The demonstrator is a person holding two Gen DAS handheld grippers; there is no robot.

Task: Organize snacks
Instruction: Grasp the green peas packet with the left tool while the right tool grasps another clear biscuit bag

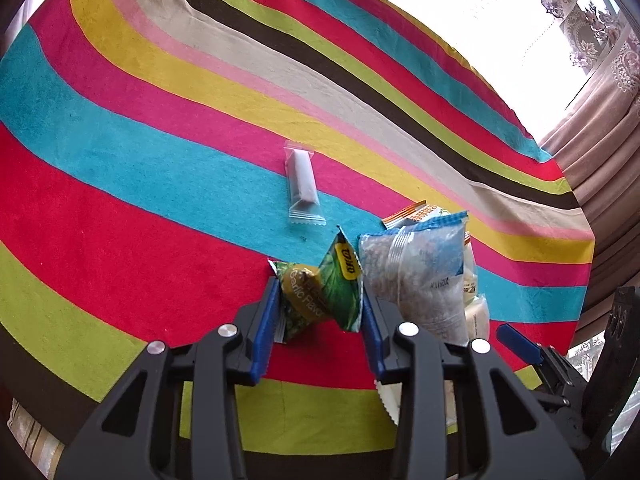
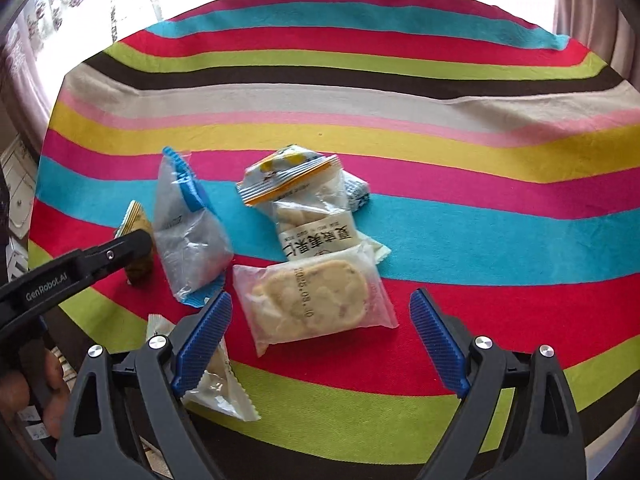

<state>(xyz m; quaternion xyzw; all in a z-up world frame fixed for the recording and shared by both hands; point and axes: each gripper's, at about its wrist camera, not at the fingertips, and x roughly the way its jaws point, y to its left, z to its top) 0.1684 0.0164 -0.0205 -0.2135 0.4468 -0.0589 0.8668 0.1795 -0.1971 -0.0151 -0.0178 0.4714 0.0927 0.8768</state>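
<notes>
My left gripper (image 1: 320,320) is shut on a green garlic-flavour snack packet (image 1: 316,292), which stands upright on the red stripe of the striped tablecloth (image 1: 120,240). In the right wrist view that packet (image 2: 136,220) shows behind a black finger (image 2: 120,250) of the left gripper. My right gripper (image 2: 322,302) is open, jaws wide. A clear packet with a pale cake (image 2: 312,304) lies flat just ahead of them, untouched. An orange-striped nut packet (image 2: 304,200) lies beyond it.
A blue-edged clear bag (image 1: 416,268) leans beside the green packet. A clear packet with a white bar (image 1: 302,182) lies alone on the turquoise stripe. A white packet (image 2: 216,380) lies under the right gripper's left finger. Curtains (image 1: 600,140) hang past the table's edge.
</notes>
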